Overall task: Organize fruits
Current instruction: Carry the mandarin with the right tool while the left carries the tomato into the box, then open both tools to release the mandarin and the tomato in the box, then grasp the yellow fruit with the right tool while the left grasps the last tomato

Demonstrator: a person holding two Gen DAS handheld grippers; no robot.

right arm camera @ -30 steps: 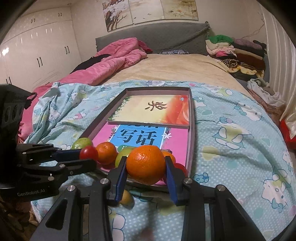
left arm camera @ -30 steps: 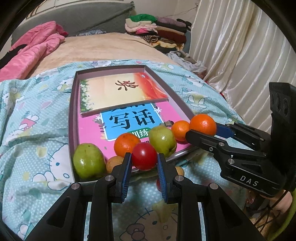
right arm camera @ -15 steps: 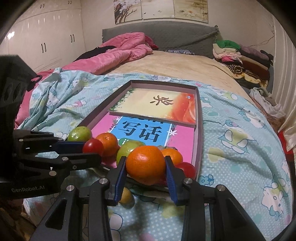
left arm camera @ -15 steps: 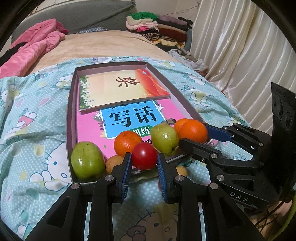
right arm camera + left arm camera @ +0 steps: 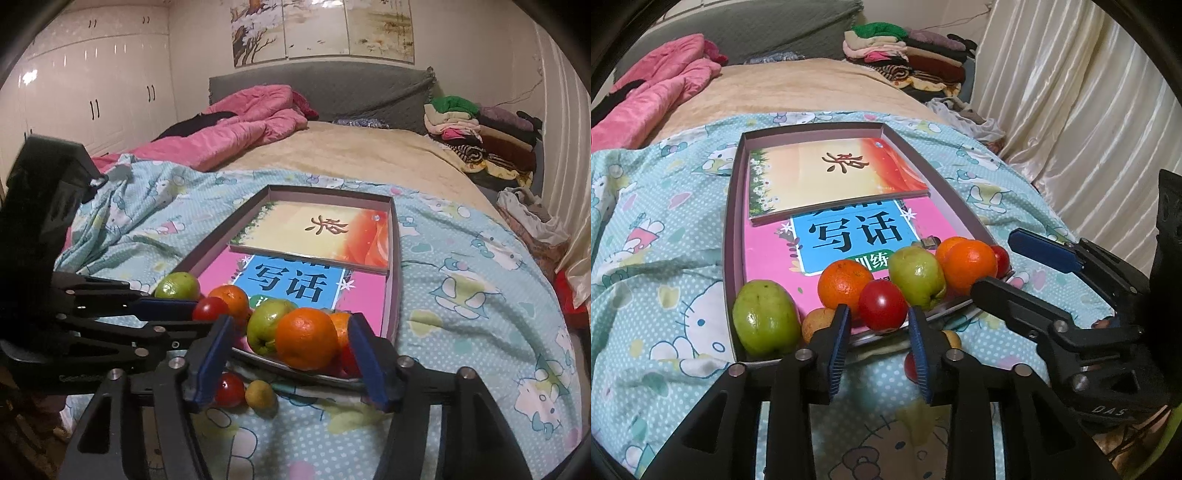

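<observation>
While your left gripper (image 5: 877, 325) points at the near end of the tray (image 5: 733, 206), its blue fingers (image 5: 837, 341) stand either side of a red tomato (image 5: 882, 309); whether the pads press it or merely flank it cannot be told from either view. Your right gripper (image 5: 291, 354) has its fingers (image 5: 367, 363) spread well apart, wider than the orange (image 5: 307, 339) that sits between them on the tray's near edge, with clear gaps on both sides. Just in front of the tray, on the Hello Kitty bedsheet (image 5: 480, 321), lie a second red tomato (image 5: 229, 389) and a small yellow fruit (image 5: 260, 394), side by side. Along the tray's near end runs a row of fruit: a green apple (image 5: 764, 317) in the left corner, another small yellow fruit (image 5: 817, 322) beside it, an orange behind the flanked tomato (image 5: 844, 281), a second green apple (image 5: 916, 275), then the orange between your right fingers with a further orange (image 5: 947, 245) and a red fruit (image 5: 1001, 258) close behind it. Farther in, the tray carries a pink-and-blue book (image 5: 849, 236), partly overlapped by an orange-and-cream book (image 5: 834, 173). Beyond the tray, the bed holds a pink quilt (image 5: 243, 122) and folded clothes (image 5: 476, 125).
</observation>
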